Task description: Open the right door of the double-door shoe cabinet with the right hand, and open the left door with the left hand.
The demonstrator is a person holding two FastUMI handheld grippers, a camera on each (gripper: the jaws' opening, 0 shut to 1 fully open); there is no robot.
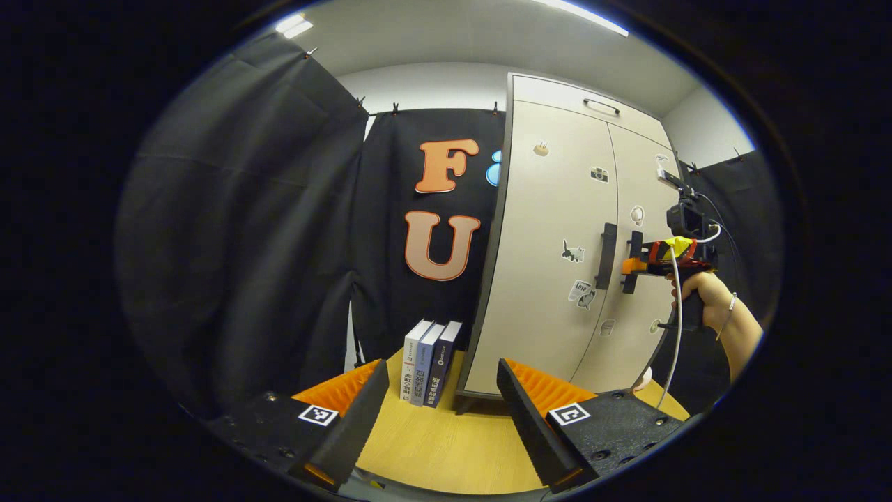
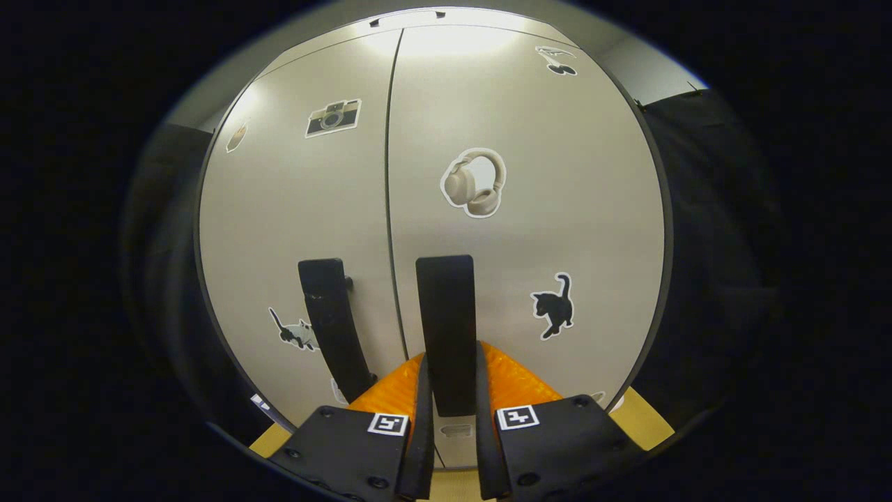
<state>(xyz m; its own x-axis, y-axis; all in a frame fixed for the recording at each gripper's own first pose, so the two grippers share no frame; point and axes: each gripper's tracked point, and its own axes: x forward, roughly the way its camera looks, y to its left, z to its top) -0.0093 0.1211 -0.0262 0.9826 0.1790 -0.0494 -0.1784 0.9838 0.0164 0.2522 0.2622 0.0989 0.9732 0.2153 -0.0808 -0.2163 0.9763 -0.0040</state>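
Shoe cabinet is stood upright on the wooden tabletop, far right in the left gripper view, close up and face-on in the right gripper view. Both doors are seen flush with the frame; nothing is opened yet.

Right door is the one being worked. Its vertical black handle sits just right of the centre seam, and the right gripper is closed around it, a finger pressed on each side. That grip is judged to be set for a pull, so the door can be swung out on its far-right hinge edge. In the left gripper view the same gripper is seen at the handle, held by a hand with a cable trailing down.

Left door is untouched. Its handle stands just left of the seam, near the gripped one, apart from it.

Left gripper is held well back and left of the cabinet, fingers spread wide, nothing between them. Judged to be waiting its turn, kept out of the right door's swing.

Around: three books are stood upright on the table, just beside the cabinet's left side. Left door's outward swing may come near them; it cannot be told whether they'd be hit. Stickers on both doors, e.g. the headphones sticker, are flat, no obstruction.
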